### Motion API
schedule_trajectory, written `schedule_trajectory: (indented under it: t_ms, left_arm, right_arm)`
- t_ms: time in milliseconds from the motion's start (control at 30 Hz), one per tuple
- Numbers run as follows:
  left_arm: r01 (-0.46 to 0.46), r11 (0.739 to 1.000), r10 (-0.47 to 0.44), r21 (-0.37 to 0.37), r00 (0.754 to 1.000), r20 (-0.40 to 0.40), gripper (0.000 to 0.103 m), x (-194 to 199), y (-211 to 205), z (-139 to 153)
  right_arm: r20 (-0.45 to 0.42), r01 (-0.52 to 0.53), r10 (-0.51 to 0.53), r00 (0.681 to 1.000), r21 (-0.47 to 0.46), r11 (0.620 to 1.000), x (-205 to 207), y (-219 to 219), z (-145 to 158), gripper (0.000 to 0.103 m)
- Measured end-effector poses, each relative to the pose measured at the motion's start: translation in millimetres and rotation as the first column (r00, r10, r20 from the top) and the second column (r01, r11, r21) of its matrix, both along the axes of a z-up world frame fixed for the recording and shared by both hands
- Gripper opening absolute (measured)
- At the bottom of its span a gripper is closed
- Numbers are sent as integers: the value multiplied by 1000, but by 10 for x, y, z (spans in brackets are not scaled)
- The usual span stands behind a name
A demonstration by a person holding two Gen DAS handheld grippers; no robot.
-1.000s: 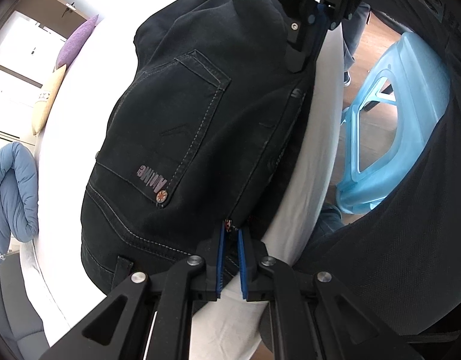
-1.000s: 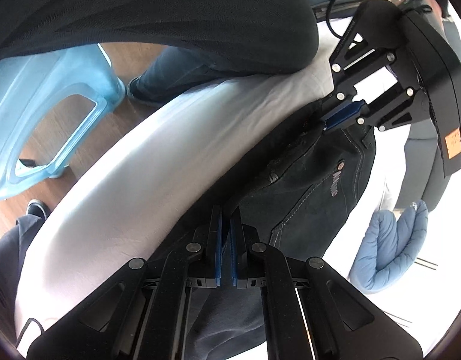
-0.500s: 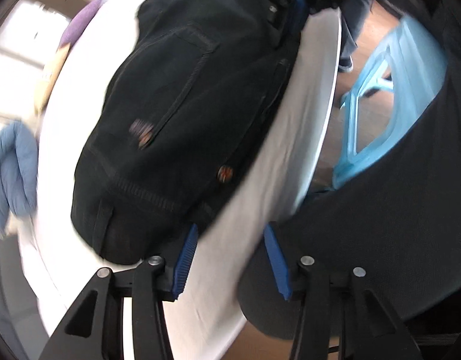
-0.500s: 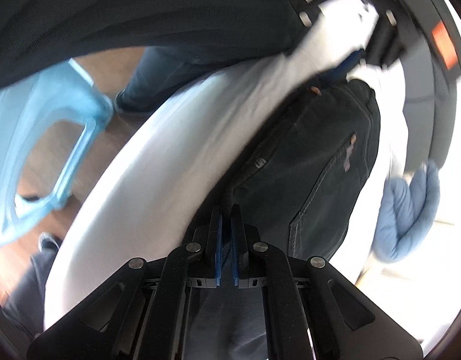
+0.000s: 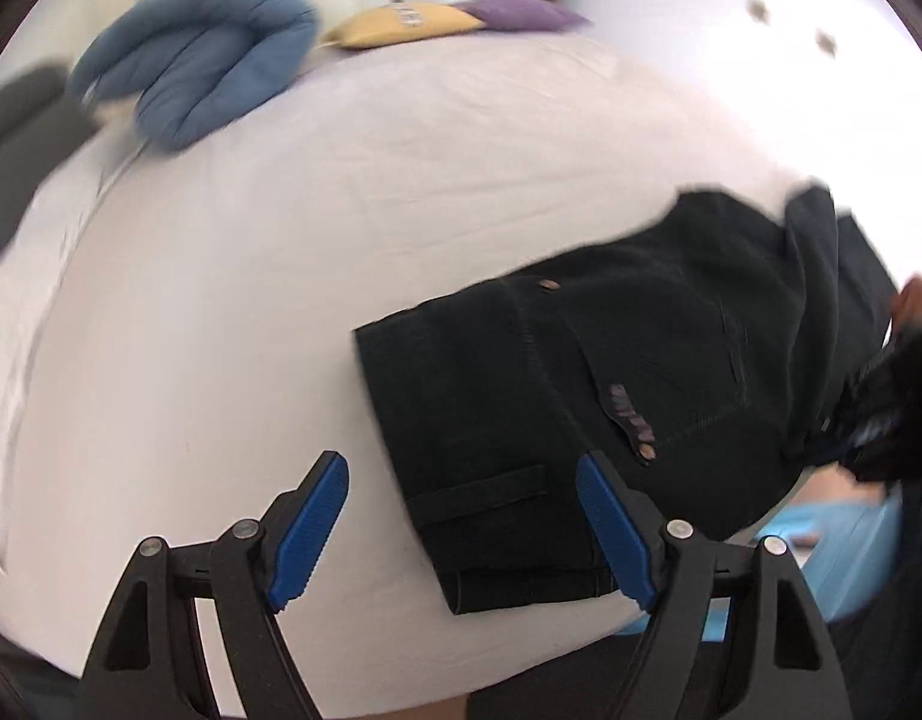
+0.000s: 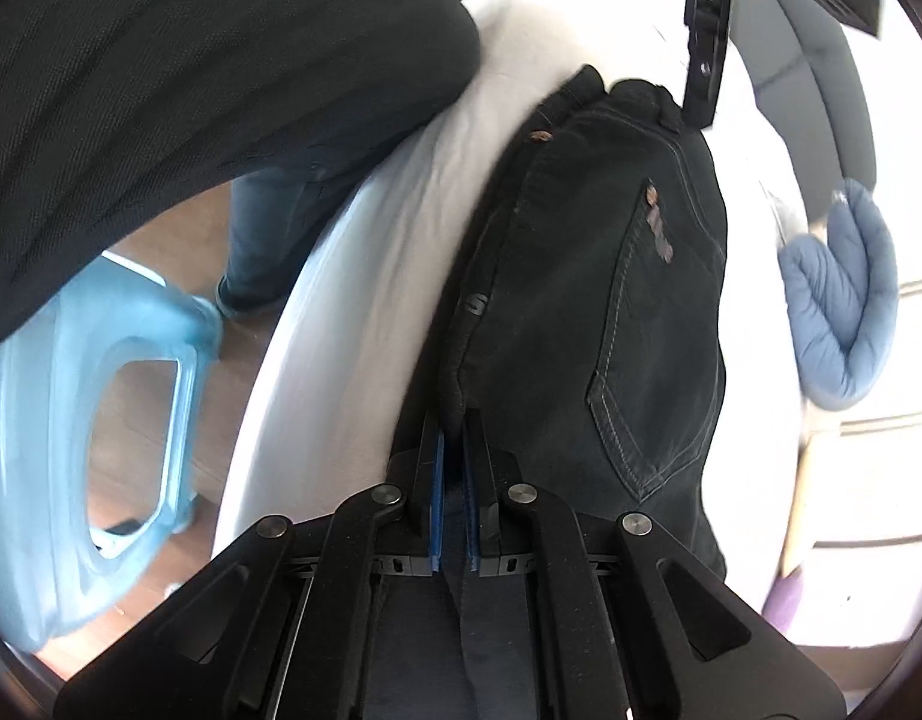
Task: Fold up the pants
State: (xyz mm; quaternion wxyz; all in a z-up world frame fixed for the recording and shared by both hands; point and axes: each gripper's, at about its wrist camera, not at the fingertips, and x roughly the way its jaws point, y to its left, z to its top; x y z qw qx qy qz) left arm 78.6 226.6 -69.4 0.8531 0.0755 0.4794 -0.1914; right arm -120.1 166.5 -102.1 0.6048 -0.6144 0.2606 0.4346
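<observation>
Black jeans [image 5: 628, 372] lie folded on the white bed [image 5: 281, 252], back pocket up, near the bed's front edge. My left gripper [image 5: 461, 531] is open and empty, hovering just before the waistband end of the jeans. My right gripper [image 6: 453, 480] is shut on the edge of the jeans [image 6: 586, 276] at the other end. In the left wrist view the right gripper [image 5: 880, 414] shows as a dark blur at the jeans' far right end. In the right wrist view part of the left gripper's body [image 6: 706, 30] shows beyond the jeans.
A blue padded garment [image 5: 203, 72] and yellow and purple pillows [image 5: 449, 18] lie at the far side of the bed. A light blue plastic stool [image 6: 71, 420] stands on the wooden floor by the bed's edge. The person's dark-clothed body [image 6: 191, 48] is close by.
My left gripper has let go of the jeans, opened wide and swung round to face across the bed. My right gripper stays shut on the jeans.
</observation>
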Motion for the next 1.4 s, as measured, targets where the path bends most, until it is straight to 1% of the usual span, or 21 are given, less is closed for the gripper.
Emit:
schedule_trajectory:
  t_ms: [100,200,333,367,400,433,500,567,700,733,767,800,867,900,967,1000,1033,1100,1200,1267,1400]
  left_arm:
    - [-66,990,57,-126,996,-74,84,-7,229,-116]
    - [-60,976,34,-211,991,-126,84,-4,295,-295]
    - [-45,963,3,-266,988,-156,84,23,142,-487]
    - [-35,965,-5,-259,988,-154,73,35,124,-499]
    - [-22,970,-15,-243,988,-152,42,31,62,-493]
    - [-13,975,-25,-224,986,-164,29,21,42,-500]
    - [4,979,-42,-205,982,-182,22,8,8,-464]
    - [8,980,-52,-199,974,-218,19,35,-20,-422]
    - [-19,984,-42,-177,941,-335,22,139,-28,-293]
    - [-32,984,-35,-175,929,-368,25,166,-11,-291]
    - [-55,987,-10,-152,918,-397,34,203,28,-297]
    - [-81,991,30,-111,917,-397,40,246,46,-296]
    - [-139,990,126,-12,927,-354,42,311,159,-253]
    - [-175,983,185,60,926,-330,54,340,213,-252]
    - [-258,929,320,265,920,-225,68,369,291,-265]
    - [-271,914,335,302,924,-185,68,351,299,-245]
    - [-272,919,328,284,929,-170,68,323,284,-207]
    - [-229,955,256,188,957,-137,68,209,150,-65]
    - [-86,986,97,145,993,-65,68,-8,-263,79]
    - [-1,993,7,118,998,-57,68,-120,-554,37]
    - [78,988,-62,131,990,-123,68,-149,-967,-352]
  right_arm:
    - [4,-5,5,1000,-10,1000,-12,31,-48,5]
    - [-13,4,-5,1000,-10,1000,7,50,-37,5]
    - [-33,30,-30,999,-2,1000,26,57,-31,5]
    - [-35,32,-32,999,-3,999,27,58,-32,5]
    - [-38,38,-38,999,-4,999,32,62,-29,5]
    - [-42,42,-42,998,-4,999,35,65,-26,5]
    - [-50,48,-48,998,-5,999,47,67,-23,5]
    - [-53,51,-51,997,-5,999,52,72,-19,5]
    - [-53,60,-60,997,1,998,61,70,-10,5]
    - [-54,65,-64,996,3,998,63,70,-11,5]
    - [-54,68,-68,996,5,998,66,71,-10,5]
    - [-54,72,-71,996,8,997,69,74,-11,5]
    - [-54,77,-77,996,10,997,76,72,-9,5]
    - [-54,79,-78,996,11,997,77,72,-7,5]
    - [-52,82,-81,995,11,997,82,69,2,5]
    - [-51,82,-81,995,11,997,80,70,2,5]
    - [-49,81,-81,996,12,997,77,71,4,5]
    - [-49,85,-85,995,16,996,73,70,5,5]
    - [-45,89,-88,995,18,996,68,74,0,5]
    - [-40,91,-90,995,18,996,59,78,-3,5]
    - [-36,105,-104,994,28,994,50,76,-2,5]
